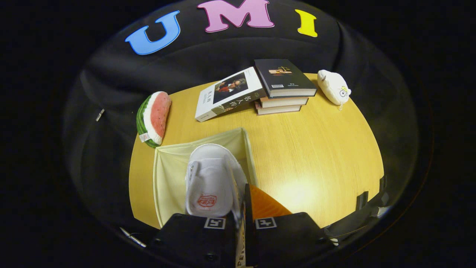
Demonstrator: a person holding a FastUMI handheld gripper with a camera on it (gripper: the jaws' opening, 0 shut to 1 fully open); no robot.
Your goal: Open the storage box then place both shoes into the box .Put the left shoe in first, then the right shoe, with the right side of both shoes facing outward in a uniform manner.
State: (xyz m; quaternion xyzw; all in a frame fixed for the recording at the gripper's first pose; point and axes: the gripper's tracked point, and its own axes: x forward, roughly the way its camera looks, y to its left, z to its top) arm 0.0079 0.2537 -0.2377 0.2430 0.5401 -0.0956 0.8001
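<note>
1. The hand-held gripper (240,219) has its 2 fingers drawn close together, pinching the collar wall of a white canvas shoe (210,182) with a red heel badge; the shoe hangs heel-near, toe pointing away.
2. The shoe sits over the open, pale cream fabric storage box (169,175), whose far corner stands just beyond the toe. An orange flap (262,204) shows beside the right finger; what it belongs to is unclear.
3. Likely step: lowering this shoe into the box. Do it well by keeping the sole level, staying off the box walls, and hugging 1 side so room remains for the other shoe.
4. Beyond, on the round wooden desk (316,149), lie a watermelon-slice plush (154,117), a stack of books (282,89) with 1 book leaning on it, and a white plush toy (334,87).
</note>
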